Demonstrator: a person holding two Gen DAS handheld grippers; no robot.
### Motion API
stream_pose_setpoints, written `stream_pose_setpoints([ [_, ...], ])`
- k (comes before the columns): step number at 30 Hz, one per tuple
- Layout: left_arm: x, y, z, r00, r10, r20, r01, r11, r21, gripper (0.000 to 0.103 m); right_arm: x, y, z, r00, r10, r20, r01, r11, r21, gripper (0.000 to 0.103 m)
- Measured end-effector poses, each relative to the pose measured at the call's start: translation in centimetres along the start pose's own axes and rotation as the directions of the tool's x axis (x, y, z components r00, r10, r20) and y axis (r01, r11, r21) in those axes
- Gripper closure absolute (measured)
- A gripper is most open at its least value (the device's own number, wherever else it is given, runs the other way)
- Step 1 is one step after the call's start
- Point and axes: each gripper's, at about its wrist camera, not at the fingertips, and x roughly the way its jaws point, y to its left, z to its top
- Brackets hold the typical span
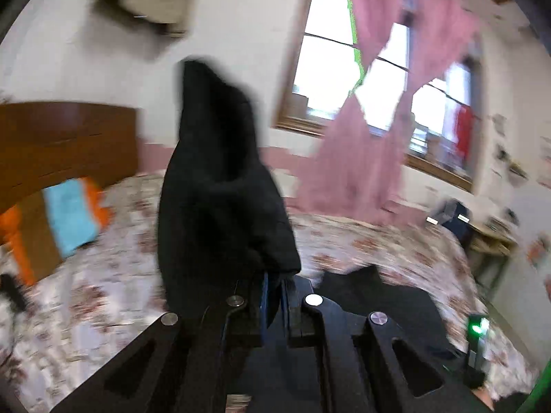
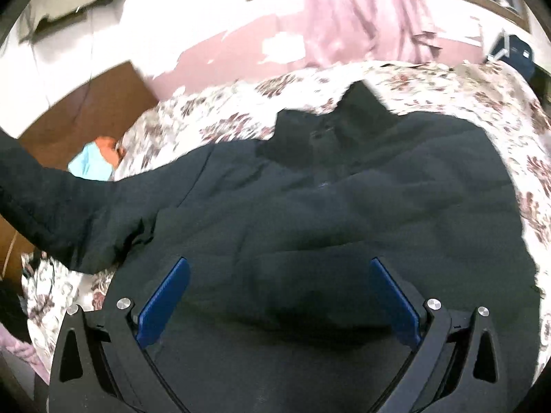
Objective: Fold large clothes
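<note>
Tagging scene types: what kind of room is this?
Almost certainly a home bedroom: a bed with a floral cover, a wooden headboard and pink curtains at a window.

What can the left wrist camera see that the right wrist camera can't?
Only the left wrist view shows the left gripper shut on a black sleeve that sticks up, plus the bright window. Only the right wrist view shows the open right gripper over the spread body of the jacket. Both show the flowery bedspread, pink curtain, wooden headboard and orange and blue pillow.
</note>
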Motion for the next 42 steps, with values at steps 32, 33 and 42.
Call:
stream_pose_setpoints([
  [32,9.6,-14.9,-22.1,0.665,-0.301,-0.684,0.438,0.898,0.030,0.090,4.5,-10.9,-5.7,0.948,0.301,-0.106,-0.251,0.908,0.336,0.001],
  [33,9.2,-14.7,-22.4,0.665,-0.300,-0.684,0.436,0.899,0.030,0.087,4.6,-10.7,-5.6,0.948,0.297,-0.115,-0.246,0.912,0.328,0.001],
  [42,6.8,-13.0,-23.4,0.676,-0.374,-0.635,0.447,0.893,-0.051,0.000,3.2,-11.1,-6.6,0.953,0.251,-0.170,-0.201,0.943,0.264,0.001],
])
